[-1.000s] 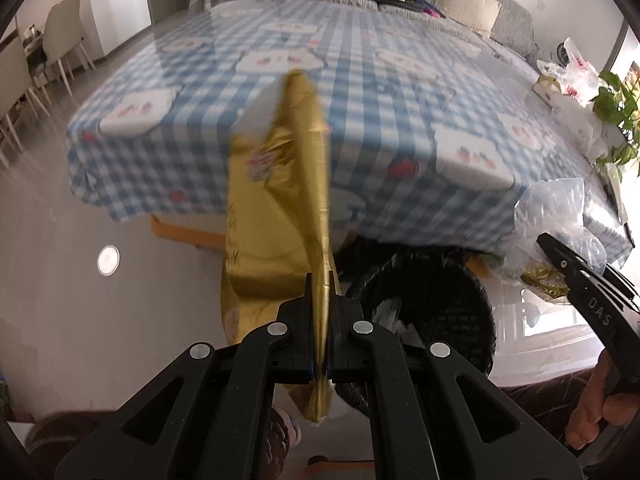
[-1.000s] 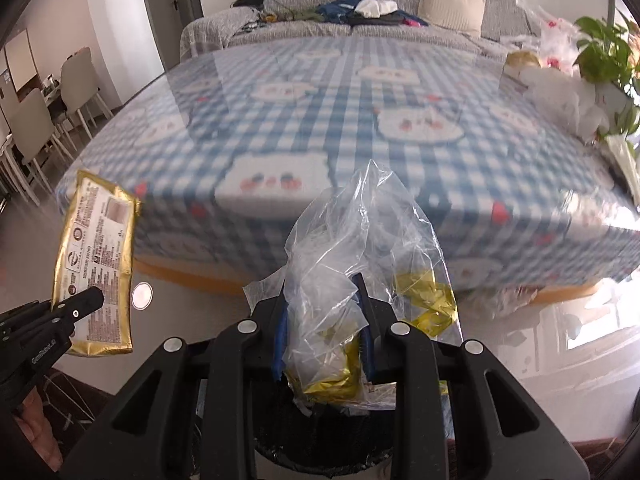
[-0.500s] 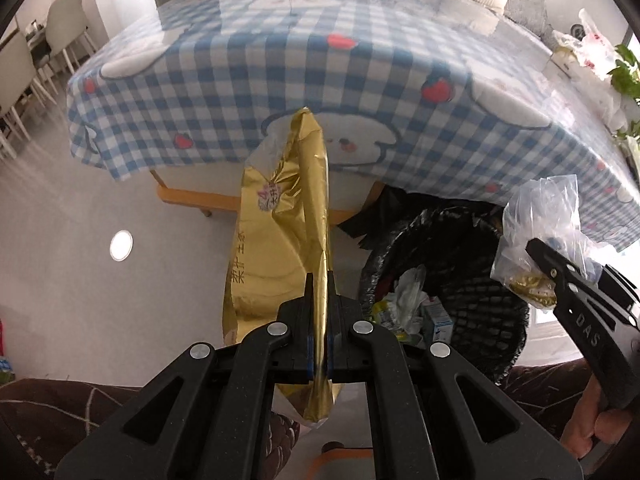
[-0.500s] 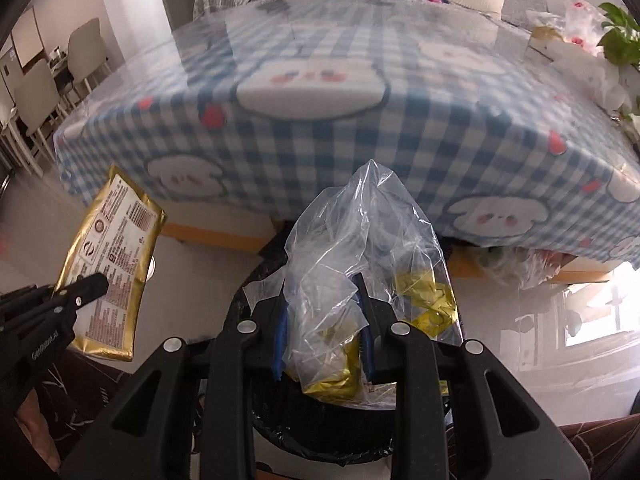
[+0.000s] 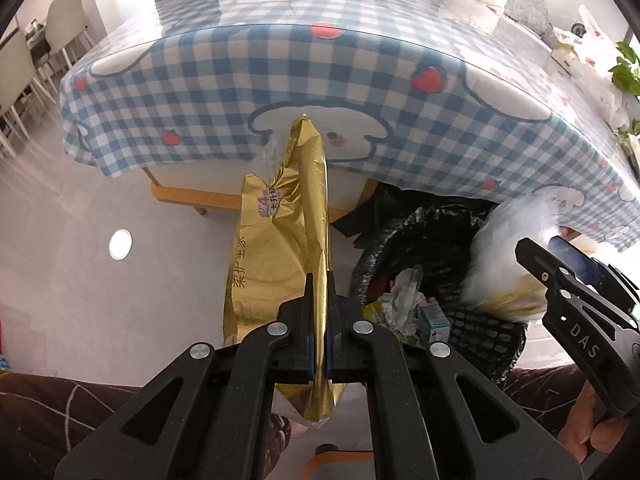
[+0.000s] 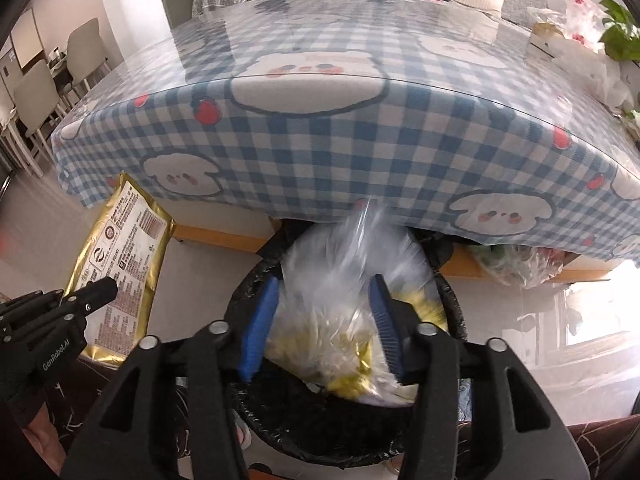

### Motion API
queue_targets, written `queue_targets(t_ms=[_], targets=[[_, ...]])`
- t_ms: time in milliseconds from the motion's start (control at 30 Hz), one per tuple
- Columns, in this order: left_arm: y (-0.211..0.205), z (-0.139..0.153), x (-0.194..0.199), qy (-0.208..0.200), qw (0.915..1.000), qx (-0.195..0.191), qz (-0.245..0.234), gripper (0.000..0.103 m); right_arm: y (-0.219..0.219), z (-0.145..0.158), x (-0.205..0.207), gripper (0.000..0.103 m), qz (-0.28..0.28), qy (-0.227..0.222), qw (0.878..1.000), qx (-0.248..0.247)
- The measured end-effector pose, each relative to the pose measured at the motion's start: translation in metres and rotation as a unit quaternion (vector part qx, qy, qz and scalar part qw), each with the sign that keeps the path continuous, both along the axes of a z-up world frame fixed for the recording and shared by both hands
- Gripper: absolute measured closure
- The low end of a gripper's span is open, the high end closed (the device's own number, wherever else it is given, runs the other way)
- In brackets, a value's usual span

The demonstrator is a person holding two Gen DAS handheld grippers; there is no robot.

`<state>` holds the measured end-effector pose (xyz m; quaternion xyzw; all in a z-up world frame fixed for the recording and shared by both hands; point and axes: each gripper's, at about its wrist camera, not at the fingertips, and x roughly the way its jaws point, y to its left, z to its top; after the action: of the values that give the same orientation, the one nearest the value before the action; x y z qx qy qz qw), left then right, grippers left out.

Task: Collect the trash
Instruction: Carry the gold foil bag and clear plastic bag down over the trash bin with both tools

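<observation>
- Two claws hover near the black-lined bin [image 6: 452, 296], which sits on the floor beside the table [image 6: 320, 128].
- Right claw [image 6: 324, 320], spread wide, is directly above it; the clear bag [image 6: 340, 280] blurs between its pads.
- Left claw [image 5: 319, 344] pinches the gold packet [image 5: 280, 248], upright, left of the bin.

A crumpled gold foil packet [image 5: 298, 216] stood upright, pinched edge-on. A blurred clear plastic bag [image 6: 344, 300] of yellow scraps hung over the black-lined trash bin [image 6: 452, 304].

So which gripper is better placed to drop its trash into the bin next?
Right. The right gripper is open above the black-lined bin, releasing the clear plastic bag. The left gripper holds the gold wrapper beside the bin.
</observation>
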<state>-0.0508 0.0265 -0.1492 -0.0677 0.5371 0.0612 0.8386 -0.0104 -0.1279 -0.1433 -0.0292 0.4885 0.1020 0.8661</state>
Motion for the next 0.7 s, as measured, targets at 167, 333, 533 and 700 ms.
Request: queue_targets(t_ms=[167, 333, 533, 700], targets=[[-0.024, -0.003, 0.006, 0.003, 0.9999, -0.003, -0.015, 0.101, -0.02, 0.001, 0.002, 0.037, -0.01, -0.005, 1.0, -0.004], [-0.06, -0.008, 0.015, 0.007, 0.9992, -0.001, -0.039, 0.101, -0.05, 0.006, 0.007, 0.02, -0.026, -0.019, 0.999, -0.008], [-0.096, -0.018, 0.025, 0.014, 0.998, -0.01, -0.061, 0.101, -0.096, 0.003, 0.011, 0.013, -0.057, -0.018, 0.998, -0.008], [-0.115, -0.025, 0.03, 0.018, 0.9972, -0.011, -0.071, 0.101, -0.128, -0.004, 0.014, 0.009, -0.085, -0.006, 0.996, -0.002]])
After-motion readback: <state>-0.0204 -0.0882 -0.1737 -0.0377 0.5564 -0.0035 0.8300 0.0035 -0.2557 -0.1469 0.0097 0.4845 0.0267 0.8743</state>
